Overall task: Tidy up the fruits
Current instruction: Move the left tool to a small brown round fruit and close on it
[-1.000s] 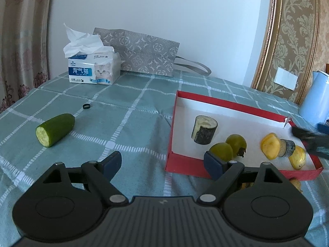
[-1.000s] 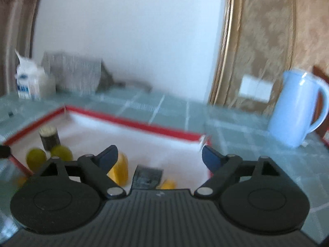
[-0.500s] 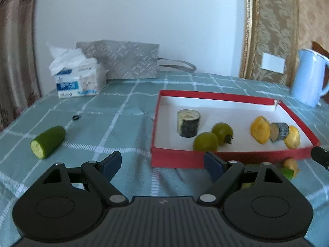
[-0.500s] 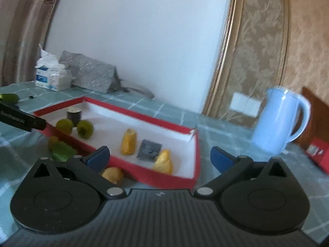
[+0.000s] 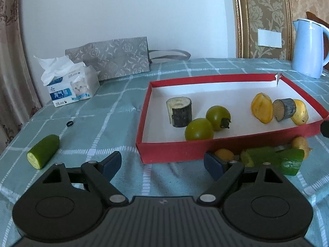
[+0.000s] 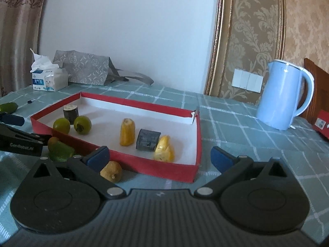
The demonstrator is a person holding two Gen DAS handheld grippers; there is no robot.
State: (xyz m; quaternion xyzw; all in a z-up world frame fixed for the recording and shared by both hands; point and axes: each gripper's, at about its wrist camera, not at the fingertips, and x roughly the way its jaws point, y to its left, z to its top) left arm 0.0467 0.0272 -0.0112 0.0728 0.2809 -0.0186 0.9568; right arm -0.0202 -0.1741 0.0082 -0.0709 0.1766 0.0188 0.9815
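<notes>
step: load loose pieces into red box (image 5: pixel 226 148); take nearest one first, come in low, pinch across the short axis, lift clear of box wall before moving over it.
cucumber end (image 5: pixel 43 151): far left of box, alone on table (image 5: pixel 98 123), well apart from both grippers.
left gripper (image 5: pixel 162 162): wide, nothing betw. jaws; sits just in front of box's near-left corner.
green pieces (image 5: pixel 271 158): touching box's near wall, outside; just beyond left gripper's right finger.
small yellow fruit (image 6: pixel 111 170): outside box near wall, beside right gripper's left finger.
right gripper (image 6: pixel 159 157): jaws just opened to full width, empty; faces box's near-right corner.
in box: 2 green fruits (image 5: pixel 198 129), yellow pieces, dark chunks.
</notes>
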